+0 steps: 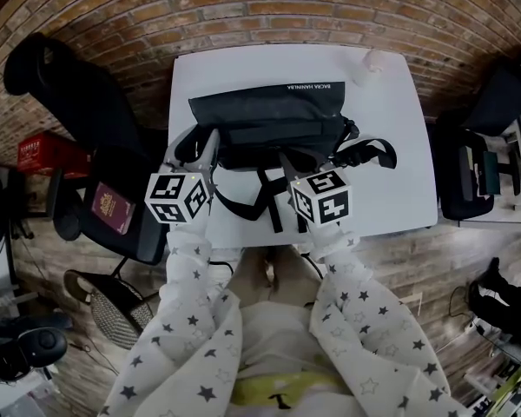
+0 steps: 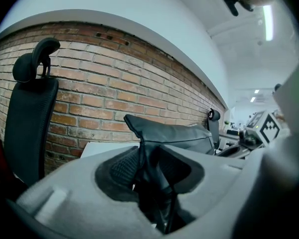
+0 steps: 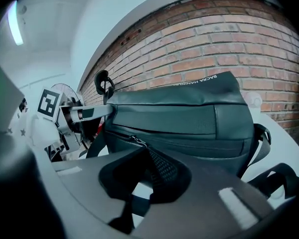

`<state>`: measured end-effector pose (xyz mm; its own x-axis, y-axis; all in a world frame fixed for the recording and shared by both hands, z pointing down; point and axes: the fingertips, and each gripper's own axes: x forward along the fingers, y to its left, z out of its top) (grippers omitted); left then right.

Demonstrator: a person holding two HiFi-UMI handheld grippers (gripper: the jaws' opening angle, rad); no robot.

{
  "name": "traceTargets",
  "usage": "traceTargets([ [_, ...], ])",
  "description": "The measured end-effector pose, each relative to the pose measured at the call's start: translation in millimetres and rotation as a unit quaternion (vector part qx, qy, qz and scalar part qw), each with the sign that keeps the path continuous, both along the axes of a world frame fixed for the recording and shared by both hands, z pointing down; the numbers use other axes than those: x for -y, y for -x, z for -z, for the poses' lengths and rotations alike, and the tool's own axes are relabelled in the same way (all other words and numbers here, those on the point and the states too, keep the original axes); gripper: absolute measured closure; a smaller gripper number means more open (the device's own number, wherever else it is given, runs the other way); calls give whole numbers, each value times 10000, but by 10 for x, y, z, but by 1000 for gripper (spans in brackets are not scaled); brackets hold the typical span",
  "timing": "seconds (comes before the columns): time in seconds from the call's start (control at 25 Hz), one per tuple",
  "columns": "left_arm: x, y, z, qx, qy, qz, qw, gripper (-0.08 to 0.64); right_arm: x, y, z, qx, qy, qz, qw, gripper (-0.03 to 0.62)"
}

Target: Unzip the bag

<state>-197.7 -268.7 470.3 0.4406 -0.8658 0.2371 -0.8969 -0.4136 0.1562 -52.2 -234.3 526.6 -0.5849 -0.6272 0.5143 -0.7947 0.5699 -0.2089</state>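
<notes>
Black bag (image 1: 269,120) lies on white table (image 1: 399,146).

Bag (image 3: 189,118), white print (image 3: 195,80): "BACRA HANN…", rest unclear.

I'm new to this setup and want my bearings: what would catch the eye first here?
A black bag lies in the middle of the white table, in front of a brick wall. The left gripper is clamped on a fold at the bag's left end. The right gripper appears to pinch the zipper pull on the bag's front.
</notes>
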Motion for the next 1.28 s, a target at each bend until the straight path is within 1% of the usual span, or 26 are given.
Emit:
traceTargets([
  [0.32,4,45,16,-7,18,184,9998,431,23,-147,30,-13,27,-231,9997,575],
  [0.76,15,62,-1,24,17,329,9995,430,48,-447,39,-28,19,-615,9981,575],
  [1.16,14,77,-7,35,27,382,9993,431,47,-475,47,3,10,-693,9976,575],
  [1.28,21,79,-15,8,28,391,9992,430,60,-545,30,-1,28,-840,9965,575],
])
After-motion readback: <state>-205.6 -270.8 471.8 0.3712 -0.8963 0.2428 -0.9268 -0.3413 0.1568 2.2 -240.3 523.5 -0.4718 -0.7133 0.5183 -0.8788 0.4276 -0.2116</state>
